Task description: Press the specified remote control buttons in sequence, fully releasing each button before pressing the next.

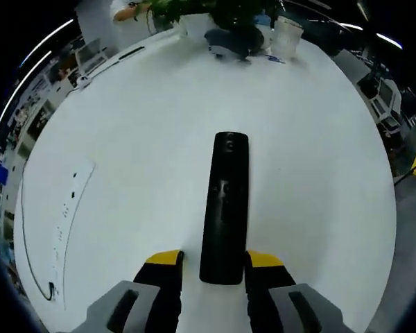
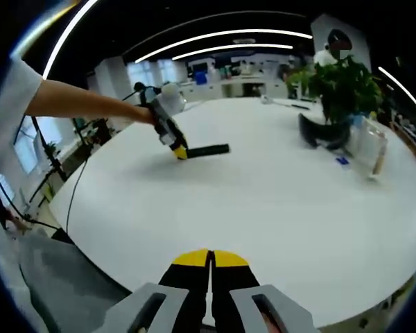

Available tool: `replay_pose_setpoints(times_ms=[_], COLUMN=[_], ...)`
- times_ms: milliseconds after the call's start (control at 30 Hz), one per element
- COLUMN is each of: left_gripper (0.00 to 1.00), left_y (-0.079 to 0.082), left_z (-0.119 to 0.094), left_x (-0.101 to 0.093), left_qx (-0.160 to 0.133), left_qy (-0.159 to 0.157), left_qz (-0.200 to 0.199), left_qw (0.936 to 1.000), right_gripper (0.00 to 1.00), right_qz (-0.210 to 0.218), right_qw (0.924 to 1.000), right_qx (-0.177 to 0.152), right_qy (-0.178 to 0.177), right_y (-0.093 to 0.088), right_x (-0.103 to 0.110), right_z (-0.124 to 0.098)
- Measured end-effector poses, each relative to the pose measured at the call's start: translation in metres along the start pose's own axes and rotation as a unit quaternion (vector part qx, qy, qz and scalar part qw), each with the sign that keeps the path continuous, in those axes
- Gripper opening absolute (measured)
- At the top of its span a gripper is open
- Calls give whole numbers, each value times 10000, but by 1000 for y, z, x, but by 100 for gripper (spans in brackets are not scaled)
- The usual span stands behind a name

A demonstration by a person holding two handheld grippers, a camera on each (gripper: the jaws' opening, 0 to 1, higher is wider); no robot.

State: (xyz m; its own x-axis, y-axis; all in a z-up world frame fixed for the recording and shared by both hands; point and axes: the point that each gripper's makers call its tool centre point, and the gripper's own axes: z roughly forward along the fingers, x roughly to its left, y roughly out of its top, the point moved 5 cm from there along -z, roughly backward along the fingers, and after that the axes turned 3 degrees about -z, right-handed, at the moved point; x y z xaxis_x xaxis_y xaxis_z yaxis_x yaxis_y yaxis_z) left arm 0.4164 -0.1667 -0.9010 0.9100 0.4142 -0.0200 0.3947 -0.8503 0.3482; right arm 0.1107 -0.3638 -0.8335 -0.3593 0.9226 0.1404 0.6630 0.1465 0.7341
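A long black remote control (image 1: pixel 224 208) runs straight away from my left gripper (image 1: pixel 215 262), whose yellow-tipped jaws close on the sides of its near end. In the right gripper view the same left gripper (image 2: pixel 175 147) is held out by a person's bare arm over the white table (image 2: pixel 263 201), with the remote (image 2: pixel 206 149) sticking out level to the right of it. My right gripper (image 2: pixel 209 262) hangs near the table's front edge, its jaws pressed together with nothing between them, well apart from the remote.
A potted plant (image 2: pixel 341 87), a dark curved object (image 2: pixel 317 135) and a clear container (image 2: pixel 369 149) stand at the far right of the round table. A white strip with a thin black cable (image 1: pixel 62 229) lies at the left. A person (image 2: pixel 333 52) is behind the plant.
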Motion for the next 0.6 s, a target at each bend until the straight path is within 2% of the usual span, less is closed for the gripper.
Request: replay_pose_setpoints(times_ms=[133, 233, 600], left_gripper=[32, 24, 23], left_y=[0, 1, 0], left_z=[-1, 0, 1], left_x=[-2, -8, -7], left_qx=[-1, 36, 154], left_qy=[-16, -23, 103], left_qz=[59, 278, 157], left_qw=[10000, 9996, 9997], right_gripper=[0, 0, 0], right_qz=[-25, -36, -11], right_qw=[10000, 10000, 10000], right_qx=[23, 6, -27], right_qy=[1, -11, -47], right_y=[0, 0, 0], right_x=[1, 1, 0], right_z=[0, 0, -1])
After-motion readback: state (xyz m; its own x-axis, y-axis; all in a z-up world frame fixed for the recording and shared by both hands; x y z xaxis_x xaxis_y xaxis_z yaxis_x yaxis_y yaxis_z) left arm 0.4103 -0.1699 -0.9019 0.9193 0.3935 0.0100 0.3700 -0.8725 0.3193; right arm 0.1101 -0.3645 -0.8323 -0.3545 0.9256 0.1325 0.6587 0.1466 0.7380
